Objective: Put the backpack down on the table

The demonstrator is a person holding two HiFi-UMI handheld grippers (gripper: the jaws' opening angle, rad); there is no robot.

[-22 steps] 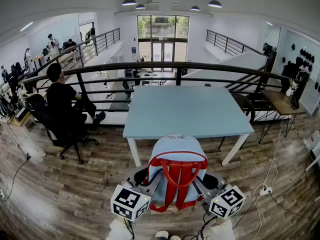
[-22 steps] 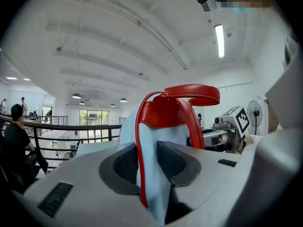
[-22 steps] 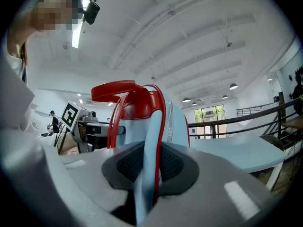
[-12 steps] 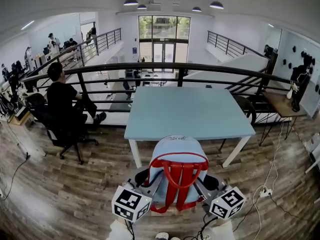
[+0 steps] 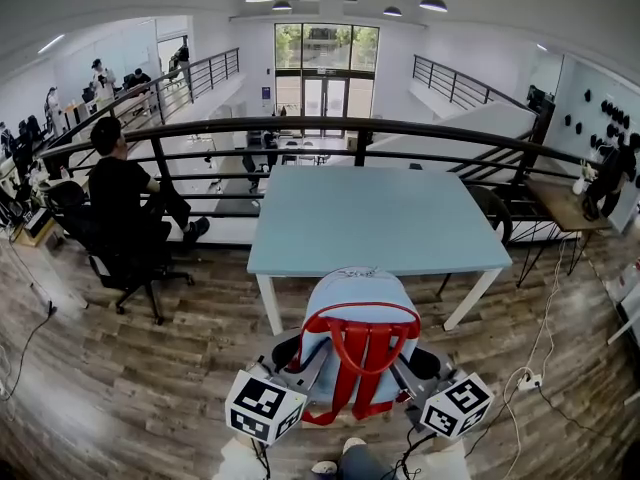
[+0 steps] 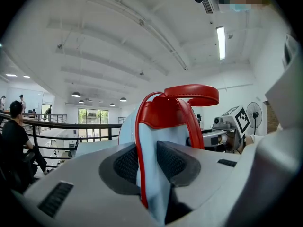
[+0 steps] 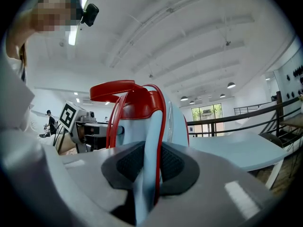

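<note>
Left gripper (image 6: 147, 163) and right gripper (image 7: 151, 165) are each pinching a light-blue strap of the backpack (image 5: 356, 306), which is hanging lower centre, short of the table (image 5: 380, 223); thin fabric slipping could drop it.

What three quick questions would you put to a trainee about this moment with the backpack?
1. True or false: the backpack already rests on the table.
2. What are the left gripper fingers shut on?
A) the red top handle
B) a blue strap edged in red
C) nothing
3. Fill in: the right gripper fingers are shut on the backpack's other ___.

Key: 1 false, it hangs in the air short of the table's near edge; 2 B; 3 strap.
</note>
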